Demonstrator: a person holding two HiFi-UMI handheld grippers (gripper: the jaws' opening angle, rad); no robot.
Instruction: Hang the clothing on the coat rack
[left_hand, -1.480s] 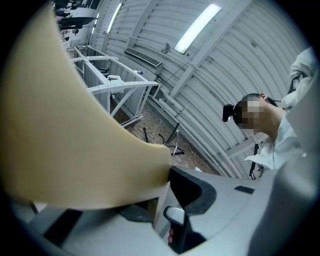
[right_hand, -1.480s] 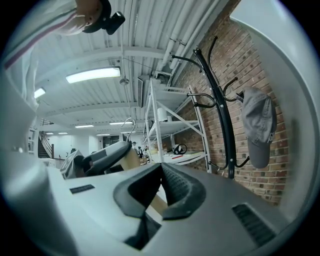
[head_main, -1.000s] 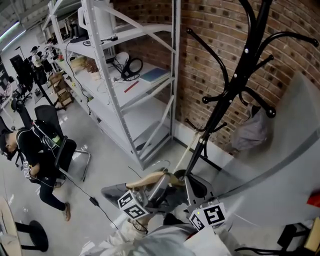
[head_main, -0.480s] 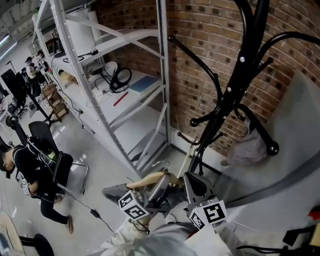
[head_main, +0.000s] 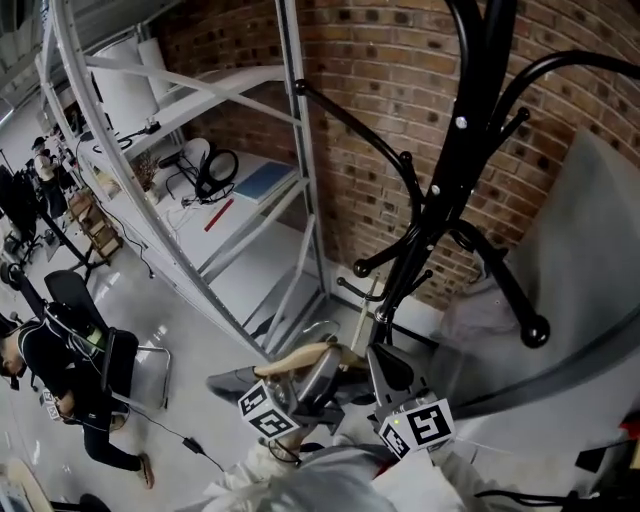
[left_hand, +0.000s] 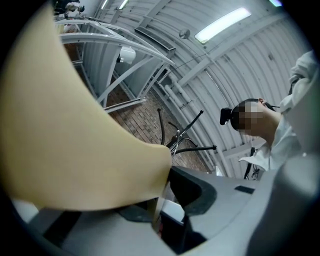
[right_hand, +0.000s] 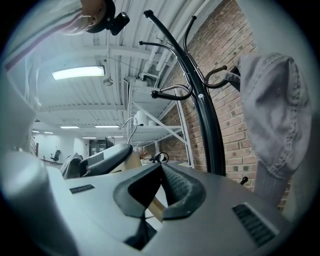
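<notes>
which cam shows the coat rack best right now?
Right gripper view: the coat rack runs pole to top hooks, sharp against the ceiling. Head view has it bigger, but the frame edge cuts off its top. Left gripper view shows only a few distant hooks past the hanger.

Grey plastic left gripper (head_main: 320, 372) and right gripper (head_main: 386, 368), black ribbed fingers (right_hand: 177, 189), black-white marker cubes (head_main: 265, 412), pale sleeves (head_main: 300, 488).
</notes>
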